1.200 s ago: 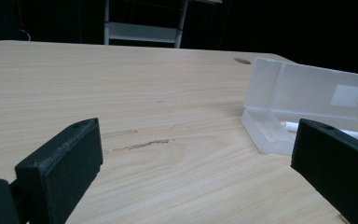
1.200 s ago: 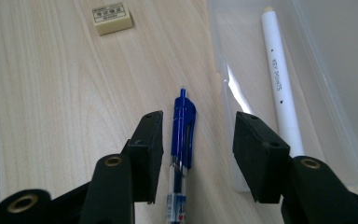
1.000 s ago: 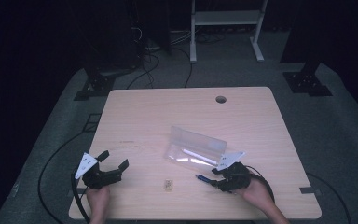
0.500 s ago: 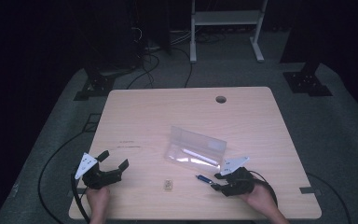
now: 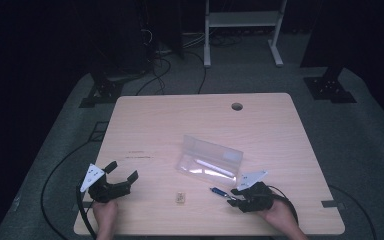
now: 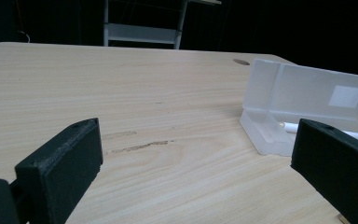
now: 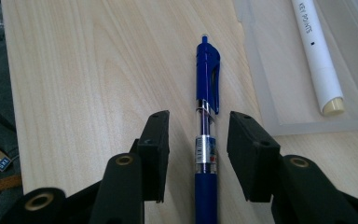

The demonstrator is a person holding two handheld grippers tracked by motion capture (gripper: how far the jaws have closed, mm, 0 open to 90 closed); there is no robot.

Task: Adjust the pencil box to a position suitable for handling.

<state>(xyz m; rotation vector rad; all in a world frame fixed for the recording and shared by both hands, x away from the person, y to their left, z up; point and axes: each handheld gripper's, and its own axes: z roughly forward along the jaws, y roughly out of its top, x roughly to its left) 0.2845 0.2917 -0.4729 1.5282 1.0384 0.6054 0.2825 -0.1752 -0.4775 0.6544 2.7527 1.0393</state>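
A blue pen (image 5: 219, 192) (image 7: 207, 140) lies flat on the wooden table (image 5: 180, 125), just in front of an open clear plastic case (image 5: 210, 160) (image 6: 303, 93). A white marker (image 5: 214, 168) (image 7: 318, 56) rests in the case's tray. My right gripper (image 5: 232, 195) (image 7: 200, 133) is open, low over the table, one jaw on each side of the pen's barrel with a small gap on both sides. My left gripper (image 5: 122, 170) (image 6: 198, 163) stands wide open near the front left corner, holding nothing and pointing toward the case.
A small tan block (image 5: 181, 198) lies near the front edge between the two grippers. A round cable hole (image 5: 237, 106) sits at the table's far side. Beyond the table are a white rack (image 5: 242, 20), cables and dark stands on the floor.
My right gripper has slid a little back toward the near edge, away from the case. The left gripper has stayed where it was.
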